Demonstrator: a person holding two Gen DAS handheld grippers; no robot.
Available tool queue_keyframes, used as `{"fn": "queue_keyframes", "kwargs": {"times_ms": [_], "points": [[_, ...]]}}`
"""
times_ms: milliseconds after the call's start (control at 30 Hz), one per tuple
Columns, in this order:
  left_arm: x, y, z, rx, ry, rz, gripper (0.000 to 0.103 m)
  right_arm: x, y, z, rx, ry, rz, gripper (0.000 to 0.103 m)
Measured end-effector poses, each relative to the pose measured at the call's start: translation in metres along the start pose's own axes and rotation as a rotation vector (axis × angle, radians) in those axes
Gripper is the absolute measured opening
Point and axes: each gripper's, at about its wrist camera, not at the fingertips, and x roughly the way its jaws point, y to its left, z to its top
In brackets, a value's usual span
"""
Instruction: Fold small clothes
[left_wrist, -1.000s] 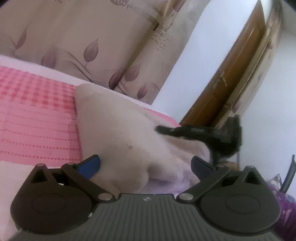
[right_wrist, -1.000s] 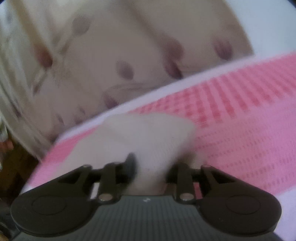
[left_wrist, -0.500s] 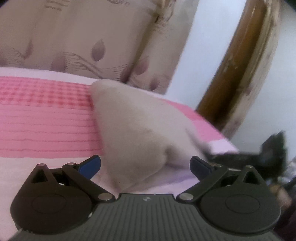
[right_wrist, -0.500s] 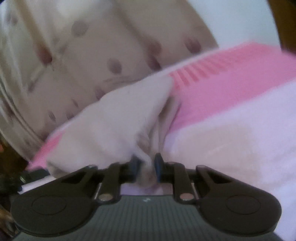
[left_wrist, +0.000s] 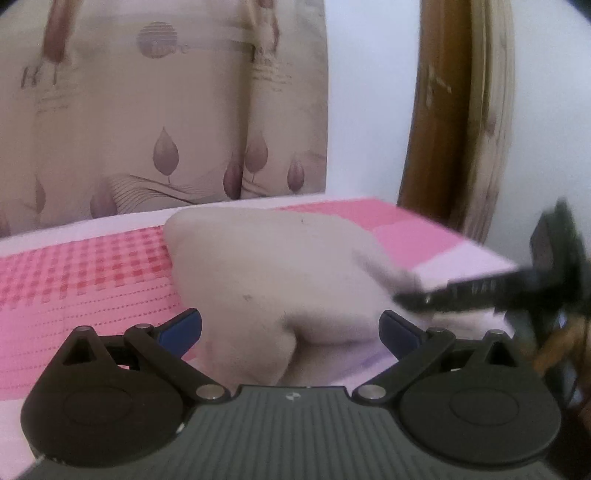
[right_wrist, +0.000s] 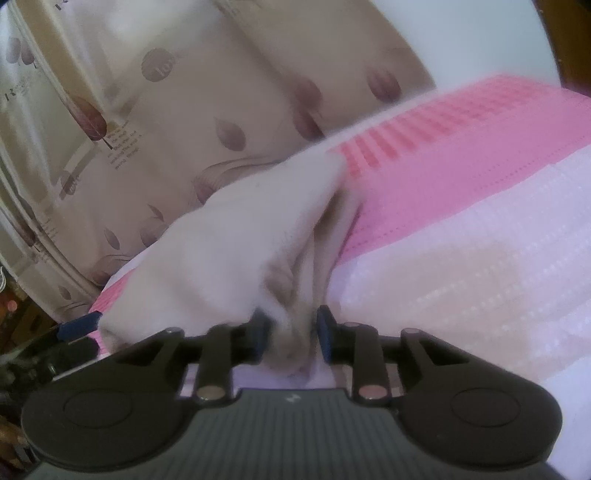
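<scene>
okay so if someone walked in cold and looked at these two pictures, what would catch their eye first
The cream garment bunched up in the middle of the pink checked bedspread, one end pinched in the right hand-held gripper. In the left wrist view it fills the gap of the open left hand-held gripper. Behind hangs a leaf-print curtain.

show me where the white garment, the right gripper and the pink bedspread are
white garment (right_wrist: 236, 243), right wrist view, its raised fold.
right gripper (right_wrist: 291, 332), right wrist view, between fingertips.
pink bedspread (left_wrist: 85, 273), left wrist view, checked part.
</scene>
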Motion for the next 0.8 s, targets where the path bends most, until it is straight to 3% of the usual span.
{"fn": "queue_keyframes", "kwargs": {"times_ms": [167, 800], "points": [[0.016, -0.002, -0.012, 0.041, 0.072, 0.068, 0.100, 0.001, -0.001, 0.000, 0.008, 0.000, -0.007, 0.036], [0.030, 0.023, -0.007, -0.013, 0.113, 0.177, 0.100, 0.002, 0.003, -0.002, -0.020, -0.010, -0.029, 0.041]]}}
